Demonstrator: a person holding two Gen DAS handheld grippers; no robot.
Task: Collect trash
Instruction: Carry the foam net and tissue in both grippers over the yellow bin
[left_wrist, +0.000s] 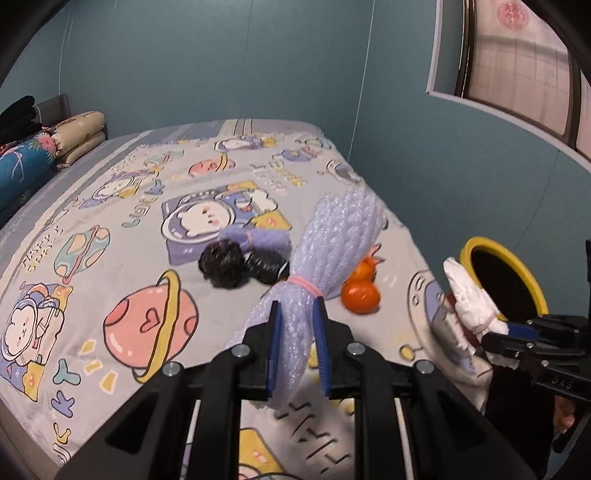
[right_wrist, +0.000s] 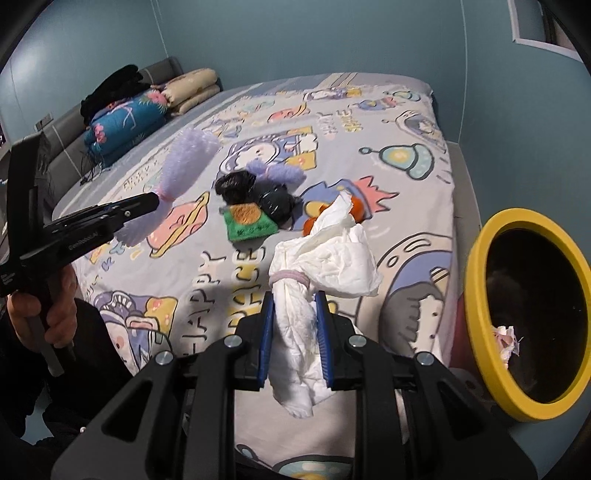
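Both bundles are off the bed and in the air. My left gripper has its fingers clamped narrow on the lilac foam-wrap bundle, just below its pink band; my right gripper pinches the white paper wad under its band. The yellow-rimmed bin stands just right of the bed, mouth tilted toward me, some scraps inside. Risks as I judge them: the paper's loose upper half flares wide and could snag the rim and spill outside. The foam is slippery, held low with most of its length above the fingers, so it may tip or slide out. Both grippers converging on one opening could collide. Black bags, orange pieces, green scrap are not yet collected.
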